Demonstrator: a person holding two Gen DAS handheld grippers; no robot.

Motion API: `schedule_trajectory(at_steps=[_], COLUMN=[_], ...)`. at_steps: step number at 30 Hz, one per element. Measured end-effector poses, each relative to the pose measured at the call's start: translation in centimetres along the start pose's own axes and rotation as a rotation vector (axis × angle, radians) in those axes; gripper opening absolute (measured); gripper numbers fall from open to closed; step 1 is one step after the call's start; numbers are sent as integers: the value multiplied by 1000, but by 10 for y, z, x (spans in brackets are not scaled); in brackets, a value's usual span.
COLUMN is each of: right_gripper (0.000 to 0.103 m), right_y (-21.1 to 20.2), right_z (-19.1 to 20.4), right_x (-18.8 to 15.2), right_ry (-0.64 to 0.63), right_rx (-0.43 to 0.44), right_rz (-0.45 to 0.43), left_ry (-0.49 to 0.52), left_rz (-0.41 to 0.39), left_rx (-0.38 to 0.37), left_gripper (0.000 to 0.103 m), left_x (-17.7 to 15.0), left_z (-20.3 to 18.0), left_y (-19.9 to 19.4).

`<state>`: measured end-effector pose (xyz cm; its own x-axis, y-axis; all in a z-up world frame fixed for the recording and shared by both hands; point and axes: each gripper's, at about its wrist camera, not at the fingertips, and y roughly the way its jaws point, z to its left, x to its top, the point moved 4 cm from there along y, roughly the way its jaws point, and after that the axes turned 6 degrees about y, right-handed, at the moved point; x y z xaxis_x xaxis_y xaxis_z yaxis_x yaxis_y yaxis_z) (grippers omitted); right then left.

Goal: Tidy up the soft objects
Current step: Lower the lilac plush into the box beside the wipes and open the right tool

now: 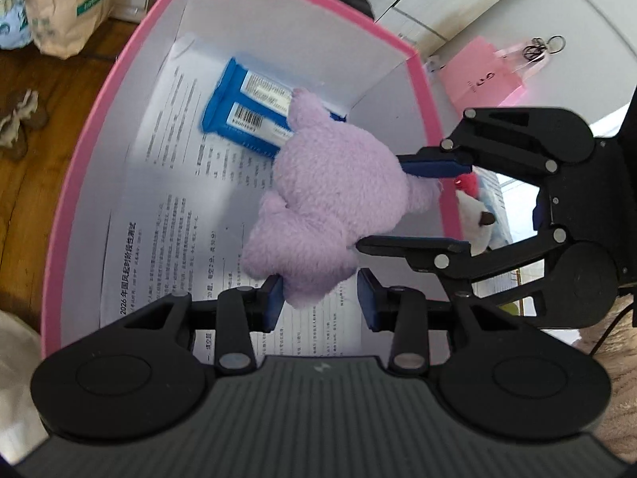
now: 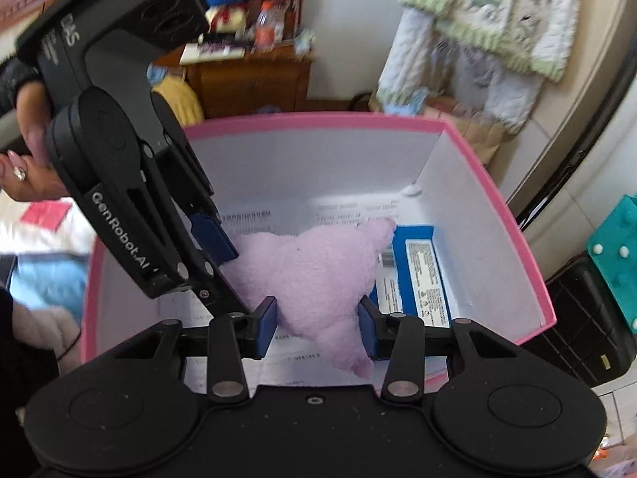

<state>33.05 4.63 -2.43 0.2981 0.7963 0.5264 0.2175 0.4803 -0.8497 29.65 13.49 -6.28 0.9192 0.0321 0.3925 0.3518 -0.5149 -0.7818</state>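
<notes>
The soft lilac plush toy [image 1: 330, 203] hangs inside the pink-rimmed white cardboard box [image 1: 99, 127], above the printed paper sheet [image 1: 159, 239] that lines the floor. The flat blue packet with white labels [image 1: 247, 111] lies on that sheet, partly behind the toy.

My left gripper [image 1: 320, 300] is partly open. Its blue pads flank a lower lobe of the toy. One pad touches the fabric; I cannot tell whether the other does, so a firm hold is not confirmed.

My right gripper [image 2: 316, 328] is also partly open. In the right wrist view its pads bracket the toy's narrow lower end, with the right pad against the fur and the left pad just beside it. I cannot tell whether it bears the weight.

Risks from here, as I judge them:
- Uneven release. If one gripper lets go first, the toy may swing and snag on the other's pads.
- Gripper contact. Both sets of fingers work close together over one small item and could collide.
- Poor placement. Dropped here, the toy would cover the blue packet.
</notes>
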Motion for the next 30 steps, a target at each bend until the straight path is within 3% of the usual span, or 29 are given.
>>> schedule_trajectory(at_steps=[13, 18, 22, 25, 30], right_gripper=[42, 42, 45, 48, 49], right_y=[30, 43, 52, 50, 14], right_z=[-11, -13, -18, -23, -25], right_x=[8, 9, 7, 6, 12], right_ry=[-67, -96, -138, -139, -43], right_rx=[2, -7, -36, -82, -129], right_rz=[209, 292, 366, 344, 194], left_ry=[-27, 32, 85, 102, 148], left_rz=[74, 34, -15, -15, -43], left_rx=[39, 17, 41, 47, 73], left_gripper=[37, 37, 37, 38, 40], left_x=[6, 9, 16, 17, 14], left_z=[7, -4, -10, -12, -20], left_y=[17, 2, -4, -3, -7])
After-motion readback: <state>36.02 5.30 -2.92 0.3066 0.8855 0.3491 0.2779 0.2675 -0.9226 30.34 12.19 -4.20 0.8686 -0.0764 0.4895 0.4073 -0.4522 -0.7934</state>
